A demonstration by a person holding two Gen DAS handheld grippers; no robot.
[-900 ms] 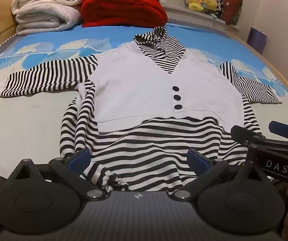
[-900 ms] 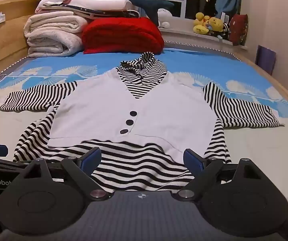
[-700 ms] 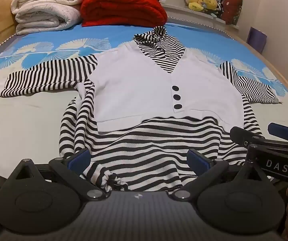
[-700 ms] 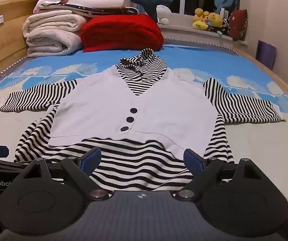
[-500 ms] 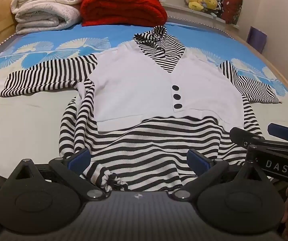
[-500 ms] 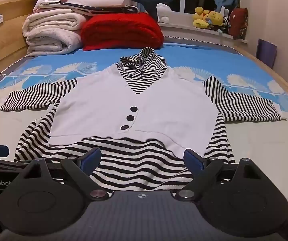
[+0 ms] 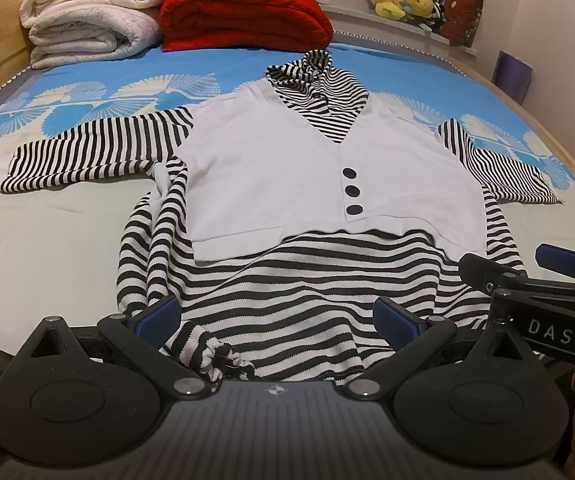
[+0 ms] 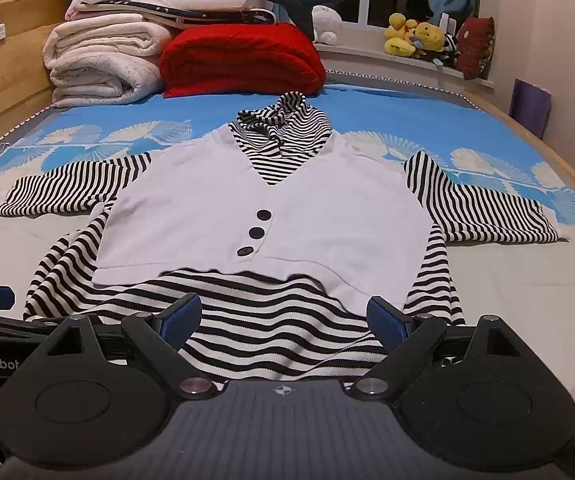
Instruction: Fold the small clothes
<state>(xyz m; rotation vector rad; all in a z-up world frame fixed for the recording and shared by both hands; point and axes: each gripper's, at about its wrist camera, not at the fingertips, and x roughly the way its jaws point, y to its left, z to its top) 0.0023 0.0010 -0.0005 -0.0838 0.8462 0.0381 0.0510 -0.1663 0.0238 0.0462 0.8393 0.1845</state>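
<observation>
Hovering unchanged: L gripper (image 7: 275, 316) & R gripper (image 8: 283, 316) jaws wide, empty, over striped top (image 7: 287, 280).

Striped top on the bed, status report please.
Left tool open, right tool open. Striped top flat, unfolded, sleeves out. Nothing in the way.
</observation>
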